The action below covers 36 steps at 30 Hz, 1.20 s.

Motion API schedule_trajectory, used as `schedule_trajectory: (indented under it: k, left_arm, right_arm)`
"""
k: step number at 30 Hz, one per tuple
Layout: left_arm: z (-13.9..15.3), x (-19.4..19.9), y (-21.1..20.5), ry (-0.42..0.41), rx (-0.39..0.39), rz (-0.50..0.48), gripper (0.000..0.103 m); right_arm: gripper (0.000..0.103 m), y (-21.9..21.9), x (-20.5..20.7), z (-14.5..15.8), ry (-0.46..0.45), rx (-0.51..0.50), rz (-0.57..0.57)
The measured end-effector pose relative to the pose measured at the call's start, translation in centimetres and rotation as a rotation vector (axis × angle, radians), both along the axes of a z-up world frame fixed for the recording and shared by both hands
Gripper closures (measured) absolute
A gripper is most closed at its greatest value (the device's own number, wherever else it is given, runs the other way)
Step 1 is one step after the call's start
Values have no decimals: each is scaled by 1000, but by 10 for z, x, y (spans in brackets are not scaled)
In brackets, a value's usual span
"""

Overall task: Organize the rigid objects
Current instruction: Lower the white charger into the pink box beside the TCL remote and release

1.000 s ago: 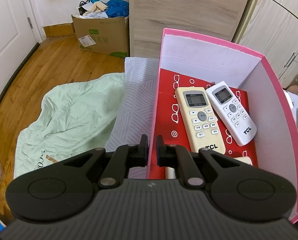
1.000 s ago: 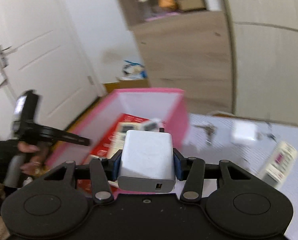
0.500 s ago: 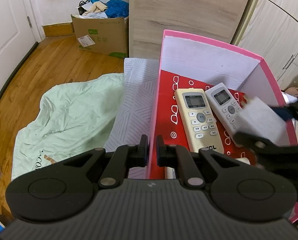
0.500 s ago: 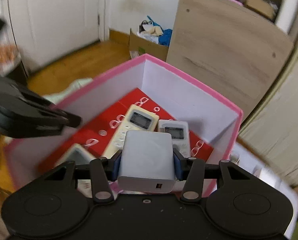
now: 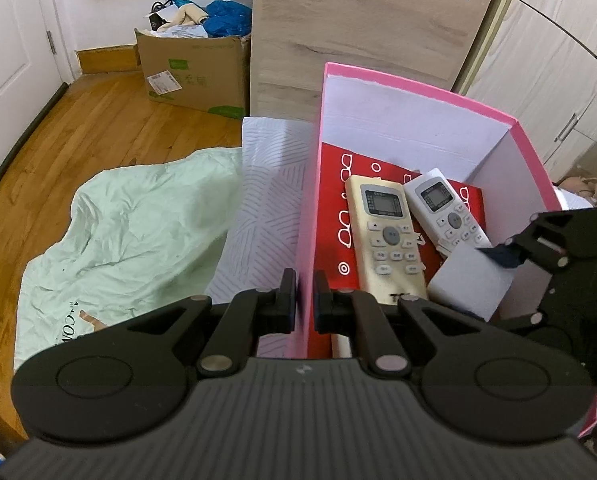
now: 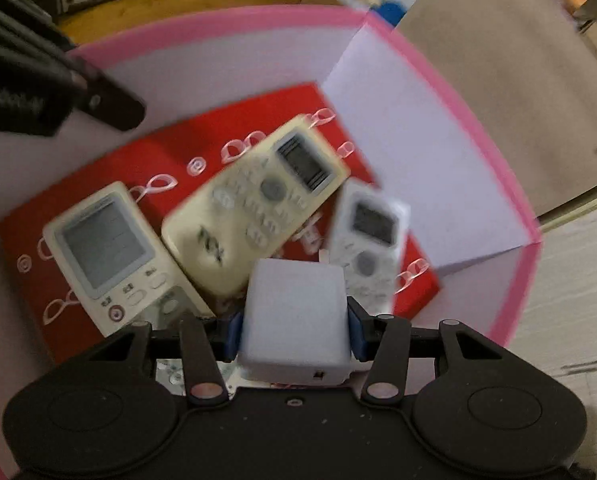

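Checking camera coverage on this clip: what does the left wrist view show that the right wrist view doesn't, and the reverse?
Left wrist only: green sheet on the floor, and the left gripper clamped on the pink box wall. Right wrist only: a third remote with a large screen. Both: cream remote, white remote, and the charger held by the right gripper.

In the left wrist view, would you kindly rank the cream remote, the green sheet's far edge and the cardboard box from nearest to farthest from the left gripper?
1. Cream remote: inside the pink box, just right of the left gripper.
2. Green sheet: on the floor, left.
3. Cardboard box: far back, against the wall.
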<state>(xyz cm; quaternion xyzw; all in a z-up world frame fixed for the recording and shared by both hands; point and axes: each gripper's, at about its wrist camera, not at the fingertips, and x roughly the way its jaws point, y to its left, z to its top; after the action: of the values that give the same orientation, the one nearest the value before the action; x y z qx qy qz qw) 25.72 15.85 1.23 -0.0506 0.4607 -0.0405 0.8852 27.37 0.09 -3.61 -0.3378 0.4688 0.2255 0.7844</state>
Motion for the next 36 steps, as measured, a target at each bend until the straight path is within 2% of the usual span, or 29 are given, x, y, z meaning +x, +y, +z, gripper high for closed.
schedule_trajectory:
  k: [4, 11, 14, 20, 23, 28, 30, 32, 36]
  left_arm:
    - [0, 0, 1, -2, -2, 3, 96]
    - [1, 0, 0, -3, -2, 10, 96]
    - [2, -1, 0, -5, 2, 11, 96]
    - [3, -1, 0, -5, 6, 16, 96]
    - [3, -1, 0, -4, 2, 18, 96]
    - [4, -1, 1, -4, 1, 21, 96]
    - [4, -1, 2, -4, -4, 23, 96]
    - [4, -1, 3, -4, -8, 24, 96]
    - [4, -2, 5, -6, -9, 24, 96]
  right_arm:
    - [49, -3, 8, 7, 61, 76, -38]
    - [47, -38, 35, 19, 228, 341, -174]
    - [45, -52, 35, 23, 240, 433, -198]
    - [45, -65, 10, 47, 65, 509, -87]
    - [43, -81, 9, 66, -1, 560, -77]
    - [43, -106, -2, 90, -118, 591, -92]
    - [37, -118, -11, 99, -159, 576, -99]
    - [36, -134, -17, 109, -204, 562, -109]
    - [35, -176, -18, 122, -213, 599, -198]
